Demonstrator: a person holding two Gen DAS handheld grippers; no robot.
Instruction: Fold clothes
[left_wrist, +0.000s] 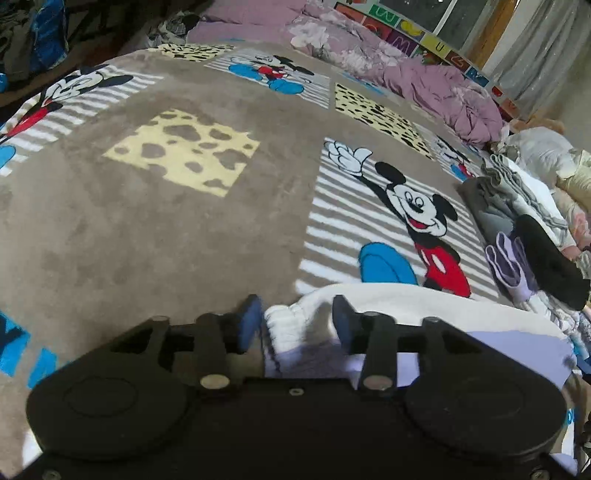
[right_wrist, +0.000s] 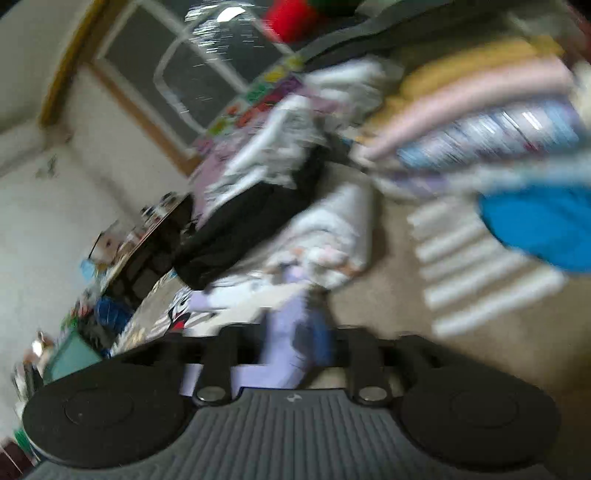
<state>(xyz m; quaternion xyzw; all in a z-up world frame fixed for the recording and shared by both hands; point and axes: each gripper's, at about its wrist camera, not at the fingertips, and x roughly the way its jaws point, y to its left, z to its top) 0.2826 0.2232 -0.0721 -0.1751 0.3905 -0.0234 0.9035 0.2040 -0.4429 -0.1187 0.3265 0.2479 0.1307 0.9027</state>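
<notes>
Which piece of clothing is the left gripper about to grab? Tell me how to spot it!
Find the big brown fleece Mickey Mouse blanket covering the bed. At its near edge, just below the waving Mickey in red shorts, lies a white garment with a ribbed, gathered cuff, between the left gripper fingers. Unlike the dark and grey folded clothes stacked to its right, it's white with a lilac panel.

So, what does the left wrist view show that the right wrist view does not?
Only the left wrist view shows the left gripper open around a white ribbed cuff, and the Mickey Mouse print. Only the right wrist view, blurred, shows the right gripper at lilac cloth, and a window. Both show the brown blanket and a clothes pile.
</notes>
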